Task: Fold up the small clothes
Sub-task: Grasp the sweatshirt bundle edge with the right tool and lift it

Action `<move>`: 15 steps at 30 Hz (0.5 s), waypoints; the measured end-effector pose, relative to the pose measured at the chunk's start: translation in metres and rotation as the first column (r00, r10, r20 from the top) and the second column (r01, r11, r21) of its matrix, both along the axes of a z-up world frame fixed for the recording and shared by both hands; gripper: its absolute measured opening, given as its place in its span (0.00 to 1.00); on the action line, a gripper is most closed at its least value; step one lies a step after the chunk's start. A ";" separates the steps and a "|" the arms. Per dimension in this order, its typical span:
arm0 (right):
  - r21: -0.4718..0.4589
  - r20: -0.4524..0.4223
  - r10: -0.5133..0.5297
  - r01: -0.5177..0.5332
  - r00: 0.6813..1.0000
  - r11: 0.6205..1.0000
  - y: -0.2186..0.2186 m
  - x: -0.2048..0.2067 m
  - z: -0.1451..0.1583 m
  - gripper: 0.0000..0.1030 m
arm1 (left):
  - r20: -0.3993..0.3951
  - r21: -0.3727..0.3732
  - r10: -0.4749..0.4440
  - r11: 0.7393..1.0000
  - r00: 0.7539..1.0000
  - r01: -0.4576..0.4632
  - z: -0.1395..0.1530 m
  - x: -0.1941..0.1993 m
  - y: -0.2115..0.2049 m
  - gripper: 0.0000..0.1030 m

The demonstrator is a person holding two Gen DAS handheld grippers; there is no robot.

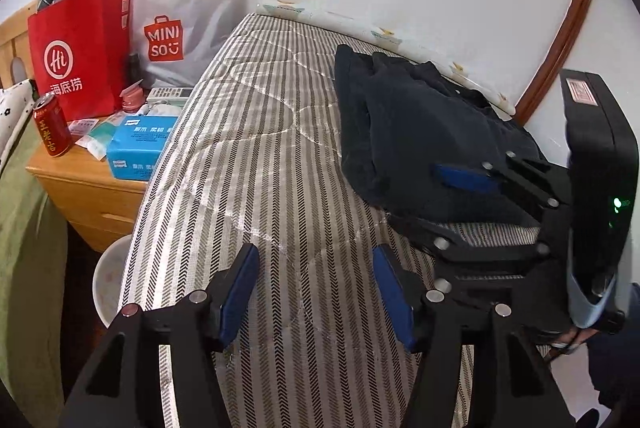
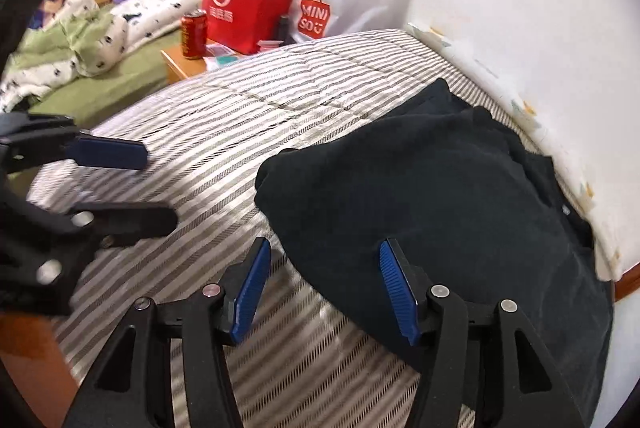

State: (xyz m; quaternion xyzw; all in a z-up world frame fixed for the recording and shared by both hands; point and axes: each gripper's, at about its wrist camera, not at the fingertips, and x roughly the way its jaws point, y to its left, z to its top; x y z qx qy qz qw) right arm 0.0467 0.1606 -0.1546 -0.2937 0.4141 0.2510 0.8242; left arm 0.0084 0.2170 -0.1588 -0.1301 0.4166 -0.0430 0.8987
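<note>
You are holding both grippers partly open and empty over the striped mattress (image 1: 256,155). The dark garment (image 2: 440,195) is lying bunched on the mattress against the wall side. Your right gripper (image 2: 324,292) is hanging over its near edge; your left gripper (image 1: 316,292) is sitting beside it, over bare mattress. Closing now, you are risking pinching several layers together and dragging the bundle instead of folding it.
</note>
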 end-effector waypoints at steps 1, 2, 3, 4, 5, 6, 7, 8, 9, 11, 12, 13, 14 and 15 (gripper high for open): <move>0.016 0.011 -0.003 0.003 1.000 1.000 0.002 0.002 0.000 0.54 | 0.000 -0.003 -0.004 1.000 1.000 0.004 0.000 0.001 0.000 0.56; 0.032 0.010 -0.011 0.010 1.000 0.999 0.004 0.007 -0.001 0.51 | 0.003 -0.004 -0.010 1.000 1.000 0.010 -0.001 0.002 0.000 0.57; 0.042 0.011 -0.019 0.018 1.000 0.999 0.004 0.012 -0.001 0.48 | 0.004 -0.002 -0.016 1.000 1.000 0.016 -0.001 0.004 -0.001 0.58; 0.047 0.029 -0.041 0.040 0.999 0.998 0.004 0.017 -0.001 0.34 | 0.005 0.001 -0.021 1.000 1.000 0.021 -0.002 0.005 -0.002 0.58; 0.051 0.042 -0.053 0.051 0.998 0.997 0.004 0.021 0.000 0.17 | 0.006 0.008 -0.026 1.000 1.000 0.025 -0.001 0.007 -0.003 0.58; 0.075 0.032 -0.059 0.057 0.998 0.996 0.002 0.026 0.002 0.15 | 0.005 0.012 -0.029 1.000 1.000 0.029 -0.001 0.008 -0.004 0.58; 0.102 0.008 -0.073 0.072 0.997 0.992 0.000 0.031 0.005 0.12 | 0.004 0.015 -0.034 0.999 0.999 0.034 -0.001 0.010 -0.006 0.58; 0.151 -0.024 -0.097 0.100 0.995 0.983 -0.008 0.036 0.012 0.11 | 0.001 0.014 -0.043 0.999 0.999 0.043 -0.001 0.012 -0.008 0.58; 0.186 -0.033 -0.109 0.113 0.994 0.976 -0.013 0.037 0.018 0.11 | -0.001 0.012 -0.047 0.999 0.999 0.047 0.000 0.014 -0.010 0.58; 0.252 -0.022 -0.137 0.138 0.990 0.958 -0.028 0.038 0.034 0.10 | -0.006 0.009 -0.056 0.998 0.998 0.056 0.000 0.019 -0.015 0.58; 0.276 -0.005 -0.151 0.146 0.989 0.950 -0.036 0.037 0.043 0.10 | -0.009 0.010 -0.061 0.998 0.998 0.061 0.000 0.021 -0.018 0.58; 0.303 0.012 -0.169 0.158 0.986 0.940 -0.044 0.036 0.053 0.09 | -0.012 0.017 -0.064 0.998 0.998 0.064 0.000 0.023 -0.021 0.58; 0.344 0.030 -0.199 0.177 0.979 0.922 -0.058 0.035 0.067 0.09 | -0.012 0.039 -0.065 0.997 0.998 0.065 0.000 0.025 -0.027 0.58; 0.365 0.040 -0.220 0.191 0.975 0.911 -0.066 0.035 0.076 0.09 | -0.012 0.052 -0.067 0.996 0.998 0.068 0.000 0.027 -0.031 0.58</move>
